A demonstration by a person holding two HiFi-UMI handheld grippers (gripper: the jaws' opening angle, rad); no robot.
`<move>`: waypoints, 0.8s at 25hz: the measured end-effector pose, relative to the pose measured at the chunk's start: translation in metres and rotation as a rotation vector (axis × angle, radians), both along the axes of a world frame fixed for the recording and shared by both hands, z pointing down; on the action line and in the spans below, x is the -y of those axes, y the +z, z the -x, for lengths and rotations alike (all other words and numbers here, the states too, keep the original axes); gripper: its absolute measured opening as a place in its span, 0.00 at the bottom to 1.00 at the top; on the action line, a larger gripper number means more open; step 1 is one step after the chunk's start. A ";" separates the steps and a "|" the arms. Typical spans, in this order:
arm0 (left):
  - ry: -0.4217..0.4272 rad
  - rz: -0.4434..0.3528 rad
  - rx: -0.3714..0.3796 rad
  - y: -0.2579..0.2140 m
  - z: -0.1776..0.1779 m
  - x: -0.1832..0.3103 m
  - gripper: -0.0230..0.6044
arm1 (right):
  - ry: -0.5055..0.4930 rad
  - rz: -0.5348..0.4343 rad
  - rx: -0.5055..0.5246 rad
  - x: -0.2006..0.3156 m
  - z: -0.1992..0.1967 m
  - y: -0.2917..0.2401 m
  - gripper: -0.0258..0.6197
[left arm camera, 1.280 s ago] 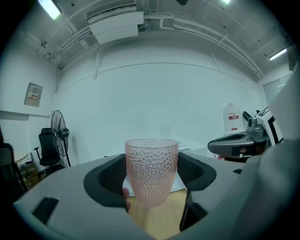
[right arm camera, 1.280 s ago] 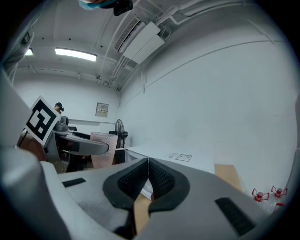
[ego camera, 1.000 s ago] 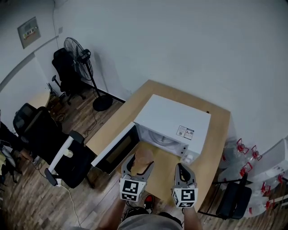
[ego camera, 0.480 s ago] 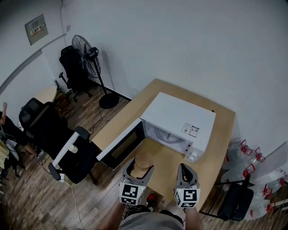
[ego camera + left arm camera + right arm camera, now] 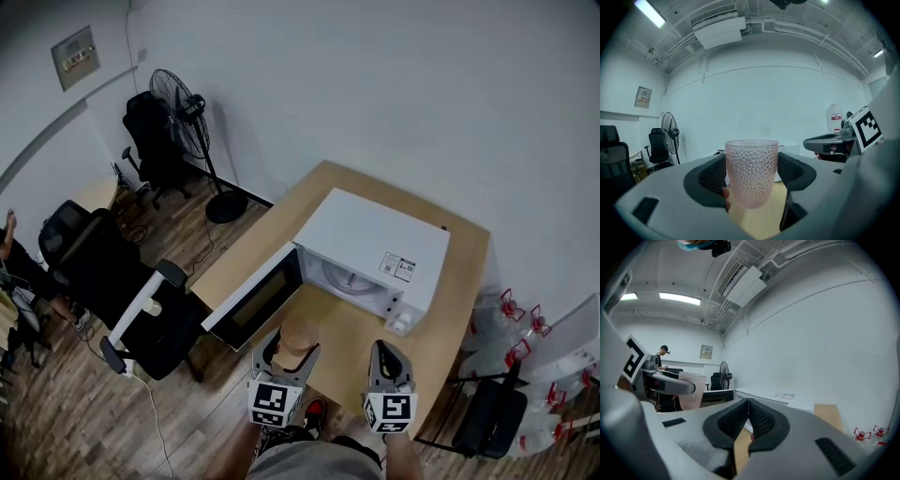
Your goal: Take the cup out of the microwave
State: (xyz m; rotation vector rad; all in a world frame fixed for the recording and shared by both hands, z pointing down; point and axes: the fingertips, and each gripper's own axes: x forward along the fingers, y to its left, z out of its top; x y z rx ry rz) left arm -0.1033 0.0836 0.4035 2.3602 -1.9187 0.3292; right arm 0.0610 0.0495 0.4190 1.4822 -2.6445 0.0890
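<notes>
A pink dimpled cup point(image 5: 751, 172) stands upright between the pads of my left gripper point(image 5: 751, 174), which is shut on it. From the head view the cup point(image 5: 299, 338) hangs over the wooden table point(image 5: 352, 347), in front of the white microwave point(image 5: 370, 248) whose door point(image 5: 253, 298) is swung open to the left. The left gripper point(image 5: 292, 352) holds the cup clear of the oven's cavity. My right gripper point(image 5: 386, 360) is beside it to the right, shut with nothing in it; its pads point(image 5: 754, 420) touch. The cup point(image 5: 691, 390) also shows at the left of the right gripper view.
A standing fan point(image 5: 187, 103) and black office chairs point(image 5: 98, 267) are on the wooden floor to the left. Water bottles point(image 5: 511, 319) and a dark chair point(image 5: 487, 417) stand right of the table. A person point(image 5: 661, 357) is far off at a desk.
The cup in my left gripper has come a little further back from the microwave, toward me. The head camera shifted slightly; the right gripper stayed in place.
</notes>
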 end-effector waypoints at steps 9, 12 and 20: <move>0.005 0.008 0.004 0.005 0.000 0.001 0.60 | -0.005 0.002 -0.012 0.000 0.002 0.001 0.07; 0.006 0.013 0.002 0.007 0.000 0.002 0.60 | -0.001 0.004 -0.010 0.000 0.002 0.002 0.07; 0.006 0.002 0.002 0.003 -0.001 0.004 0.60 | -0.002 0.005 -0.012 0.002 0.001 0.003 0.07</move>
